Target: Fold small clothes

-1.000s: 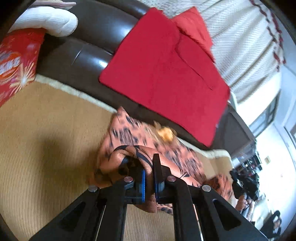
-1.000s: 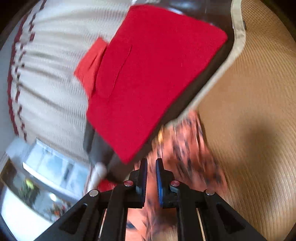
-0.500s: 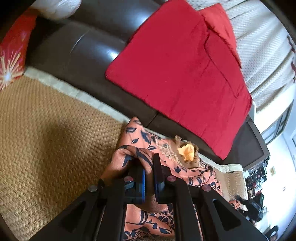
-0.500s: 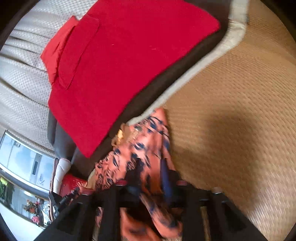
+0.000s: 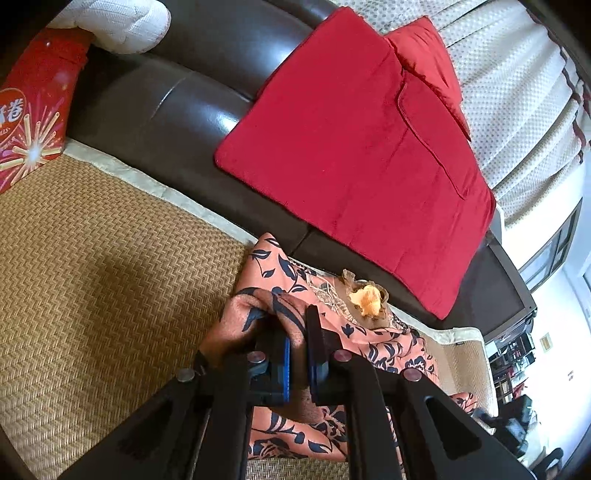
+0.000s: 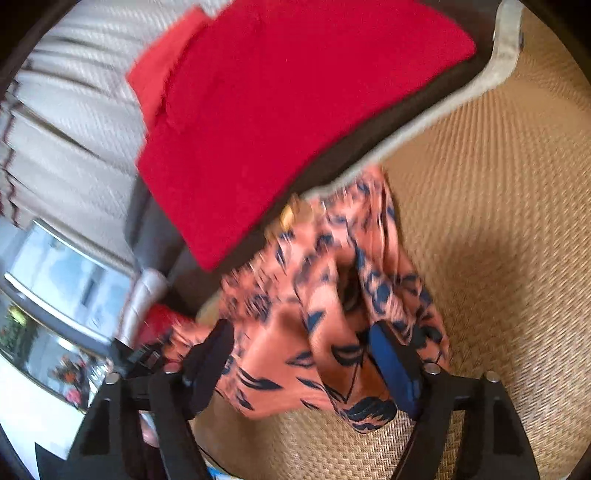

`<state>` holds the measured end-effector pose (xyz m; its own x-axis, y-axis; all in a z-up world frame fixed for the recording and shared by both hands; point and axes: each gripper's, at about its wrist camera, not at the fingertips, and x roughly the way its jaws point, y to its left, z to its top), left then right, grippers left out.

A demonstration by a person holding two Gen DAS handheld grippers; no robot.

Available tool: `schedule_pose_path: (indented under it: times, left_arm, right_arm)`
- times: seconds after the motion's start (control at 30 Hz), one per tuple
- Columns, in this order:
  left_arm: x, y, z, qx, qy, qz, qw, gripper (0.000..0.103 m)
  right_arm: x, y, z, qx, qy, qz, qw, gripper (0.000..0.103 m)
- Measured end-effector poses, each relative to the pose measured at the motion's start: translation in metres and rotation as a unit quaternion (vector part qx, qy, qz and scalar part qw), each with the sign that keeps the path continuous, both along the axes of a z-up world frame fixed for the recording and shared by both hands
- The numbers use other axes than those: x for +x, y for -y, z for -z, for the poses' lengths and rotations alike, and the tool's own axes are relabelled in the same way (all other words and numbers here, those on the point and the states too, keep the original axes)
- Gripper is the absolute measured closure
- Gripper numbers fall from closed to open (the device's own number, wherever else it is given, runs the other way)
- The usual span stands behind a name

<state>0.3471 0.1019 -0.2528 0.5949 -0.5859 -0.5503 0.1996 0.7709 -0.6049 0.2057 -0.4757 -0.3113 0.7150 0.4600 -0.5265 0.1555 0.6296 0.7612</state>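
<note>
A small orange garment with dark blue leaf print [image 5: 291, 288] lies on a woven straw mat [image 5: 96, 280] at the sofa's back edge. It has an orange flower trim [image 5: 367, 299] near its neckline. My left gripper [image 5: 297, 332] is shut on a bunched fold of the garment, just above the mat. In the right wrist view the same garment [image 6: 325, 295] hangs crumpled between the wide-open jaws of my right gripper [image 6: 299, 350]; the view is blurred.
A dark leather sofa back [image 5: 177, 110] runs behind the mat, with a red cushion [image 5: 354, 147] leaning on it. A red printed box [image 5: 29, 110] and a white pillow [image 5: 114, 22] sit far left. Cream curtains [image 5: 517, 110] hang behind.
My right gripper was shut on the garment and has opened wide. The left gripper stays shut on the fold and has lowered it toward the mat.
</note>
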Motion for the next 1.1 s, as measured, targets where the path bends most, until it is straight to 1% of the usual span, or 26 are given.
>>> schedule_pose_path:
  times: [0.03, 0.07, 0.1, 0.13, 0.2, 0.27, 0.3, 0.37, 0.43, 0.5, 0.6, 0.63, 0.67, 0.77, 0.8, 0.83, 0.87, 0.9, 0.93, 0.97, 1.0, 1.03, 1.07, 1.1]
  left_arm:
    - [-0.001, -0.002, -0.001, -0.001, -0.002, -0.001, 1.0000, 0.096]
    - [-0.002, -0.004, 0.000, -0.003, -0.004, -0.002, 1.0000, 0.096]
    - [-0.002, -0.005, 0.001, -0.004, -0.005, -0.003, 1.0000, 0.096]
    - [-0.001, -0.007, 0.001, -0.006, -0.007, -0.003, 0.9999, 0.096]
    - [0.002, -0.008, 0.002, -0.009, -0.009, -0.005, 0.9999, 0.096]
    - [0.008, -0.009, 0.002, -0.015, -0.009, -0.008, 0.9998, 0.096]
    - [0.012, -0.008, 0.003, -0.018, -0.010, -0.010, 0.9997, 0.096]
    - [0.024, -0.009, 0.002, -0.027, -0.009, -0.021, 0.9994, 0.096]
    - [0.041, -0.008, 0.003, -0.035, -0.011, -0.037, 0.9987, 0.096]
    - [0.056, -0.004, 0.005, -0.035, -0.012, -0.051, 0.9980, 0.096]
    - [0.080, 0.003, 0.013, -0.019, -0.012, -0.078, 0.9967, 0.096]
    - [0.087, 0.007, 0.019, -0.017, -0.017, -0.082, 0.9964, 0.096]
    - [0.094, 0.012, 0.025, -0.005, -0.029, -0.087, 0.9958, 0.096]
    - [0.103, 0.022, 0.037, 0.025, -0.054, -0.090, 0.9942, 0.096]
    - [0.104, 0.023, 0.038, 0.028, -0.057, -0.092, 0.9938, 0.095]
    - [0.105, 0.023, 0.037, 0.029, -0.057, -0.095, 0.9935, 0.095]
    - [0.105, 0.023, 0.036, 0.027, -0.053, -0.095, 0.9937, 0.095]
    - [0.105, 0.023, 0.035, 0.025, -0.049, -0.096, 0.9938, 0.094]
    - [0.103, 0.020, 0.033, 0.023, -0.045, -0.100, 0.9937, 0.094]
    - [0.101, 0.018, 0.033, 0.020, -0.045, -0.103, 0.9935, 0.094]
    - [0.099, 0.015, 0.033, 0.016, -0.049, -0.108, 0.9928, 0.094]
    - [0.098, 0.013, 0.033, 0.015, -0.053, -0.114, 0.9919, 0.094]
    - [0.096, 0.012, 0.031, 0.015, -0.054, -0.117, 0.9916, 0.094]
    - [0.094, 0.012, 0.028, 0.018, -0.049, -0.118, 0.9917, 0.094]
  right_arm:
    - [0.006, -0.006, 0.007, 0.002, -0.015, -0.009, 1.000, 0.057]
    - [0.010, -0.011, 0.012, -0.001, -0.028, -0.020, 0.999, 0.076]
    - [0.012, -0.015, 0.015, -0.005, -0.036, -0.028, 0.999, 0.090]
    - [0.014, -0.019, 0.016, -0.007, -0.038, -0.033, 0.999, 0.090]
    - [0.014, -0.021, 0.008, 0.009, -0.025, -0.041, 0.999, 0.091]
    - [0.019, -0.015, -0.004, 0.046, 0.007, -0.036, 0.998, 0.091]
    - [0.023, -0.011, -0.009, 0.056, 0.020, -0.029, 0.998, 0.092]
    - [0.039, 0.004, -0.021, 0.079, 0.051, 0.003, 0.996, 0.092]
    - [0.058, 0.023, -0.025, 0.101, 0.073, 0.041, 0.991, 0.092]
    - [0.085, 0.045, -0.015, 0.141, 0.092, 0.081, 0.982, 0.092]
    - [0.113, 0.062, 0.006, 0.148, 0.092, 0.130, 0.976, 0.091]
    - [0.121, 0.068, 0.019, 0.156, 0.085, 0.147, 0.973, 0.087]
    - [0.130, 0.076, 0.036, 0.182, 0.073, 0.161, 0.967, 0.087]
    - [0.147, 0.092, 0.074, 0.231, 0.032, 0.176, 0.956, 0.083]
    - [0.150, 0.095, 0.081, 0.241, 0.030, 0.179, 0.953, 0.082]
    - [0.152, 0.097, 0.087, 0.255, 0.025, 0.181, 0.950, 0.077]
    - [0.151, 0.098, 0.088, 0.259, 0.027, 0.184, 0.948, 0.071]
    - [0.149, 0.098, 0.085, 0.256, 0.036, 0.190, 0.947, 0.041]
    - [0.143, 0.101, 0.078, 0.248, 0.057, 0.202, 0.946, 0.005]
    - [0.134, 0.103, 0.071, 0.238, 0.078, 0.220, 0.943, 0.001]
    - [0.126, 0.105, 0.065, 0.233, 0.101, 0.232, 0.939, 0.001]
    - [0.120, 0.107, 0.059, 0.231, 0.117, 0.230, 0.938, 0.001]
    - [0.120, 0.105, 0.049, 0.213, 0.108, 0.204, 0.949, 0.002]
    - [0.120, 0.096, 0.039, 0.185, 0.093, 0.177, 0.962, 0.003]
